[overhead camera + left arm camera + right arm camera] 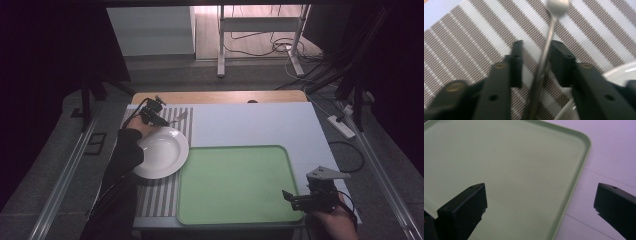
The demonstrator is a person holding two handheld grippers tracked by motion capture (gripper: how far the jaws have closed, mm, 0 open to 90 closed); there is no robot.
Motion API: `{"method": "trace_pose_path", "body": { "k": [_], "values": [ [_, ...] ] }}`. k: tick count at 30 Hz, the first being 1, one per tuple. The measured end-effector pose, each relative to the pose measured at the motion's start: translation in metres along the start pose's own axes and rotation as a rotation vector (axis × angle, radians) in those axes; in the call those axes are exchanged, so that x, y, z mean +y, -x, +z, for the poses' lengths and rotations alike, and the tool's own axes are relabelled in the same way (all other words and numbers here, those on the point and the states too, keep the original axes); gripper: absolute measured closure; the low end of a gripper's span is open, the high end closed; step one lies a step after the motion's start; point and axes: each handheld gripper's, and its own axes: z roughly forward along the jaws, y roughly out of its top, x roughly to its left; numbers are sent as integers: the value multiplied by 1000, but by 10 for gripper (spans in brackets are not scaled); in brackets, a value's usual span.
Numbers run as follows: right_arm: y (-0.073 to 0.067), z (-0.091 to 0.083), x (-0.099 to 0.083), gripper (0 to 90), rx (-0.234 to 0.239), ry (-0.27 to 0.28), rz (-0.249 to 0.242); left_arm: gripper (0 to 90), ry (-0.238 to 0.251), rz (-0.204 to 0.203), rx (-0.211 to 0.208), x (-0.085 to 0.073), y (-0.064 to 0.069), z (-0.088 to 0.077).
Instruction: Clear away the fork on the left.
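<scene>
Left gripper view has the left tongs (535, 62) straddling the spoon (546, 50) handle, not yet pinching, to lift it; right tongs (540, 202) wait open above the tray (511, 170).

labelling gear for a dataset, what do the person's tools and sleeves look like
Both tools are black with blocky two-jaw ends. The right tool carries a grey three-cornered plate on top; the left tool trails a black cable. A dark long sleeve covers the left forearm.

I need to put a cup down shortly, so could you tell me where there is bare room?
The green tray is bare, as is the pale surface behind it. It is crowded at the striped mat: white plate, spoon and left claw.
</scene>
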Motion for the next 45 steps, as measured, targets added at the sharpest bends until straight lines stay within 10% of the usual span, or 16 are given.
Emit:
{"method": "trace_pose_path", "body": {
  "k": [4,17,45],
  "values": [
    [0,0,0,0,0,-2,1,839,-14,-8,-31,-5,-4,-3],
    [1,0,0,0,3,-1,3,847,11,-42,-99,2,-4,-1],
    [0,0,0,0,2,4,0,846,59,112,-179,56,70,4]
  ]
}}
